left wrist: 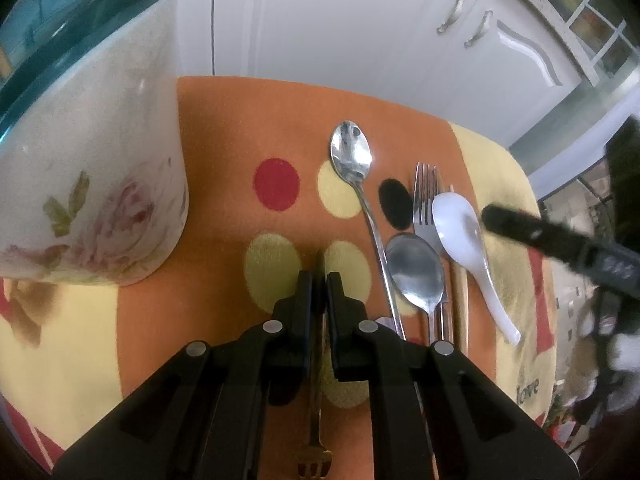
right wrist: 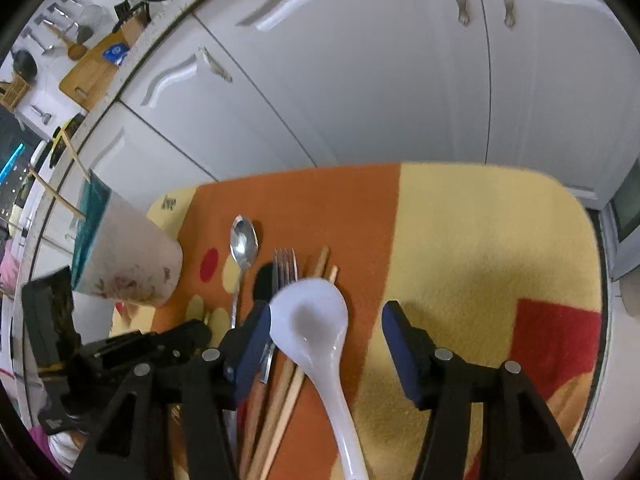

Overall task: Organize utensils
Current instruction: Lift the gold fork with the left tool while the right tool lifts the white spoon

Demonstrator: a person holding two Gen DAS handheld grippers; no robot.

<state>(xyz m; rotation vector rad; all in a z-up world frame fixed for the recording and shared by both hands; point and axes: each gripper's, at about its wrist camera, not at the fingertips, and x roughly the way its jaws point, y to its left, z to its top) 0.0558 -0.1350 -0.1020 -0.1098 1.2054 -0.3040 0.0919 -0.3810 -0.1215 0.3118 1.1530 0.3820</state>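
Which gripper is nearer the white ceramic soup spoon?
Right. The right gripper straddles the white ceramic soup spoon; the left gripper sits farther left, past the metal spoons.

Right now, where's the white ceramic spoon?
The white ceramic spoon lies on the cloth between the open right gripper's fingers, over the chopsticks, right of the fork.
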